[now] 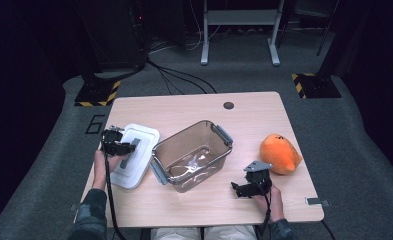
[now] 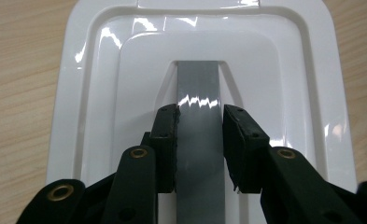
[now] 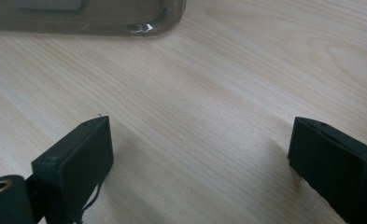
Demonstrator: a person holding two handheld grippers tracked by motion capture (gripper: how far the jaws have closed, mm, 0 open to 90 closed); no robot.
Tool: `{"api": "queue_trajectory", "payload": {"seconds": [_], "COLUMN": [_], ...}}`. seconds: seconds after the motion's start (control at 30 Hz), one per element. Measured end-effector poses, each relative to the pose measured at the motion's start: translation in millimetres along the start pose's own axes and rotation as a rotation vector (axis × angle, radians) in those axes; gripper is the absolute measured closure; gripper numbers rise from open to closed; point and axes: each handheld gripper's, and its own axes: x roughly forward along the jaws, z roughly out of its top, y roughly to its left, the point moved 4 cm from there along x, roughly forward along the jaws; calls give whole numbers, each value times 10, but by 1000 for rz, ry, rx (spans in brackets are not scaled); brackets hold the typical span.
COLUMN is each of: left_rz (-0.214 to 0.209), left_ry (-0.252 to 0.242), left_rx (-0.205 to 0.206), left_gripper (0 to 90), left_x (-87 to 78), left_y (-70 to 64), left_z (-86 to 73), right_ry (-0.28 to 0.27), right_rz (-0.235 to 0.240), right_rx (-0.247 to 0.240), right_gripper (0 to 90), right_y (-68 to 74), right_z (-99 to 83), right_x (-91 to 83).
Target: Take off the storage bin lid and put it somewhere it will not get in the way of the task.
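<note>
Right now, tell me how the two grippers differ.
The left gripper has its jaws around the grey handle of the white lid; the right gripper has wide-open jaws holding nothing. Left sits over the lid, right over the bare table. Both have black jaws.

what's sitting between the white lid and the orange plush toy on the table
In the high view, the clear brown container, open and lidless, stands between the white lid and the orange plush toy, with the right claw nearer the person.

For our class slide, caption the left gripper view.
Left claw straddling the grey handle strip of a glossy white plastic lid.
</note>
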Motion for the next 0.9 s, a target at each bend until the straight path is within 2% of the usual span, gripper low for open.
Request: {"api": "queue_trajectory", "payload": {"seconds": [0.23,0.3,0.53,0.63,0.73,0.77,0.9], "left_rz": [13,38,71,72,91,89,95], "left_ry": [20,35,60,57,54,50,43], "left_rx": [1,7,9,5,10,-9,-7], "left_gripper": [667,667,666,667,666,666,664], "left_x": [87,137,259,279,326,338,352], "left_y": [21,38,63,71,104,129,158], "left_z": [-19,-30,-22,1,46,62,91], "right_ry": [0,0,0,-1,0,-1,-1], "right_rz": [0,0,0,0,0,0,1], "right_rx": [0,0,-3,-3,0,-4,-2], "right_gripper": [59,59,60,60,60,61,60], "right_y": [0,0,-2,-2,1,-2,-2], "right_z": [0,0,0,0,0,1,0], "right_x": [0,0,0,0,0,0,0]}}
